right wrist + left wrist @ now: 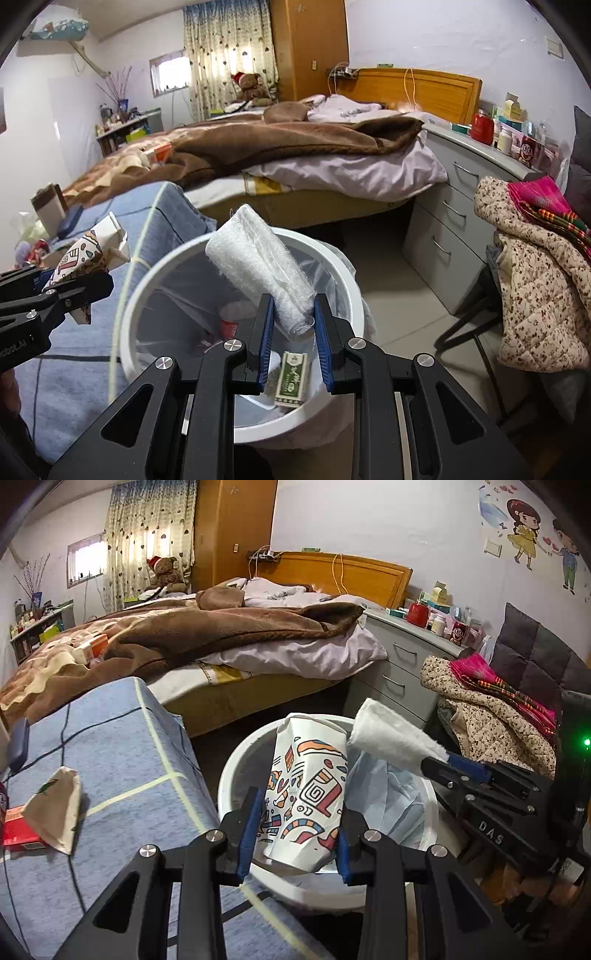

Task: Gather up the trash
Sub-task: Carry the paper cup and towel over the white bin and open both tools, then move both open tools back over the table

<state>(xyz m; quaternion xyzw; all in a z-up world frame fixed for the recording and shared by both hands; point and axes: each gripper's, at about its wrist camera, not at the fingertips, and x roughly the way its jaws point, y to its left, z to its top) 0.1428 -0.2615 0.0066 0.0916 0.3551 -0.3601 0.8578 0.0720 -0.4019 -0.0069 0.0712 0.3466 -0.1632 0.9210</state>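
1. While both grippers hang over the white bin (347, 280), the left gripper (295, 834) has its jaws pinching a crushed patterned paper cup (310, 794), and the right gripper (293, 332) has its jaws pinching a folded white cloth wad (258, 266).
2. Both the cup and the wad are held above the bin's open mouth, inside the ring of its rim; the bin has a pale plastic liner (384, 790).
3. The bin stands on the floor just beside the edge of a blue checked bedcover (122, 746), with a grey drawer unit (443, 221) well apart on the far side and bare floor between.
4. A chair heaped with a flowered jacket (535, 288) stands near the bin's right side.
5. A green packet (291, 380) with printed characters too small to read lies in the bin.
6. The right gripper's body reads "DAS" (491, 832) in the left wrist view.
7. A folded paper scrap (55, 808) and a red box (18, 830) lie on the bedcover.
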